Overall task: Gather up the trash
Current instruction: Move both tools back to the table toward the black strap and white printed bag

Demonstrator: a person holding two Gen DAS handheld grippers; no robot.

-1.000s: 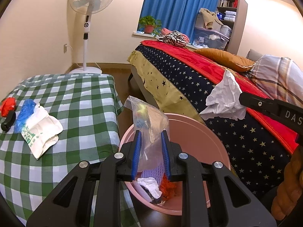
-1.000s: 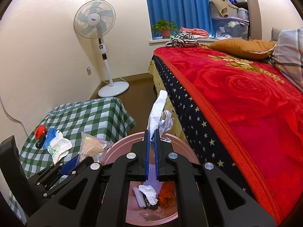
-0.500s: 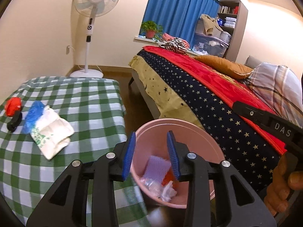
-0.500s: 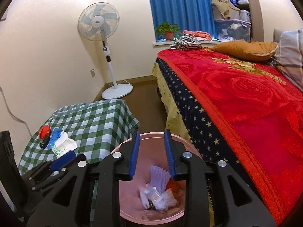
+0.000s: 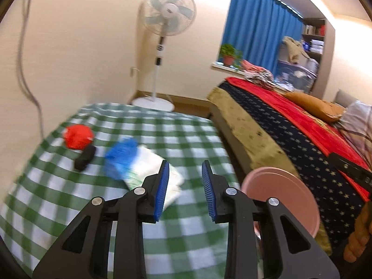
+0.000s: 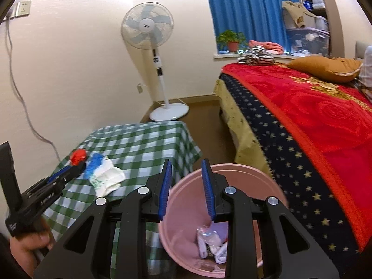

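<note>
A pink bin (image 6: pixel 244 176) is standing on the floor between table and bed, holding crumpled white and purple scraps (image 6: pixel 212 239). On the checked cloth, a white bag (image 5: pixel 153 174), blue wrapper (image 5: pixel 121 158), red wad (image 5: pixel 78 136) and black piece (image 5: pixel 84 158) are lying clustered together.

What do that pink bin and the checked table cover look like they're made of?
The bin looks like moulded plastic: smooth, even pink, thin rolled rim, slight sheen. The table cover looks like woven cloth, matte green-and-white check, hanging in soft folds at the corner; coated fabric can't be ruled out.
</note>
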